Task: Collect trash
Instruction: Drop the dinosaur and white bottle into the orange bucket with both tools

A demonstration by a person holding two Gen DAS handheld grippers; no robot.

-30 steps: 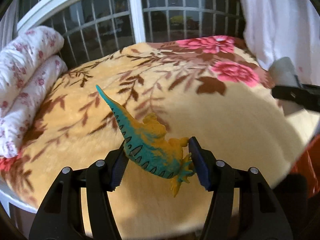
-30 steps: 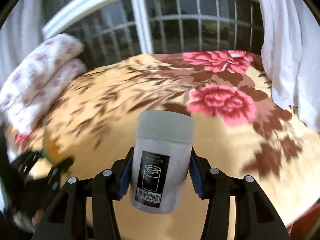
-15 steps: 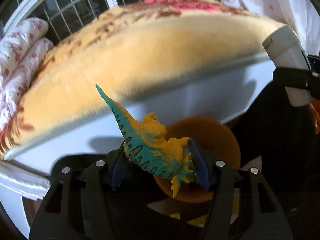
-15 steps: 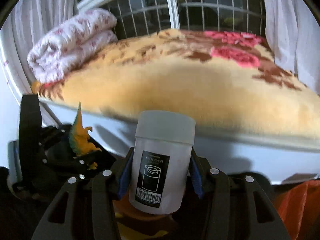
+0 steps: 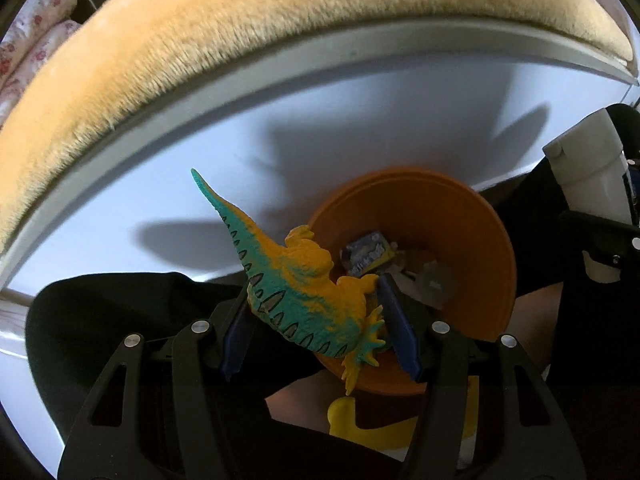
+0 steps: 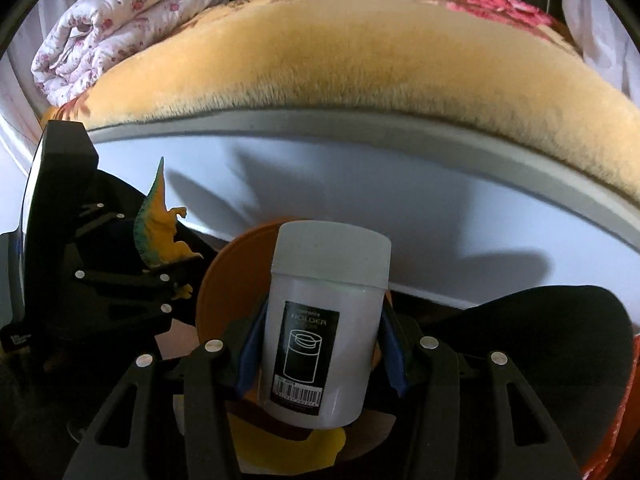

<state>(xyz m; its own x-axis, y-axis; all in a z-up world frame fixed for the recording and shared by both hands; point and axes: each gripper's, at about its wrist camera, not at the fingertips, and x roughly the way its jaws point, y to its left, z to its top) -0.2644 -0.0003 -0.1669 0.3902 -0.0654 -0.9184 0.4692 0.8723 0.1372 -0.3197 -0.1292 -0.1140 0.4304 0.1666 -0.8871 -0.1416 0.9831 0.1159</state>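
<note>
My left gripper [image 5: 316, 328] is shut on a teal and yellow toy dinosaur [image 5: 304, 284], tail pointing up and left. Just beyond and below it stands an orange bin [image 5: 472, 208] with wrappers and scraps [image 5: 366, 254] inside. My right gripper [image 6: 320, 340] is shut on a white canister [image 6: 324, 320] with a grey lid and a black label, held upright over the same orange bin [image 6: 228, 276]. In the right wrist view the left gripper [image 6: 132, 280] with the dinosaur [image 6: 160, 232] sits at the left. The canister [image 5: 588, 176] shows at the right edge of the left wrist view.
A bed with a white frame [image 5: 280, 112] and a fuzzy yellow floral blanket [image 6: 340, 56] rises right behind the bin. A rolled white flowered quilt [image 6: 116, 32] lies on it at the left. Something yellow [image 5: 360, 420] lies on the floor by the bin. Dark cloth [image 5: 100, 320] flanks both sides.
Both grippers have dropped from above the bed to below its edge and tilted downward. The orange bin has come into view under them. Each still holds its object.
</note>
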